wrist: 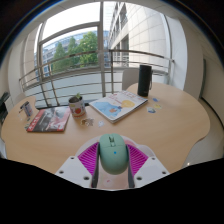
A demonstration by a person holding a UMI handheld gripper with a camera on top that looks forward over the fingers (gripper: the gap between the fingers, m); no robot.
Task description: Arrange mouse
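Note:
A pale green computer mouse (112, 156) sits between my gripper's (112, 162) two fingers, its nose pointing away from me. The magenta pads (90, 157) press against both its sides. The mouse is held low over the near part of a round wooden table (170, 125). Its rear end is hidden by the gripper body.
Beyond the fingers on the table lie a blue-edged mouse mat or booklet (117, 106), a mug (77, 106), a magazine (48, 120) and a small box (26, 108). A dark speaker (145, 80) stands at the far side. Windows and a railing are behind.

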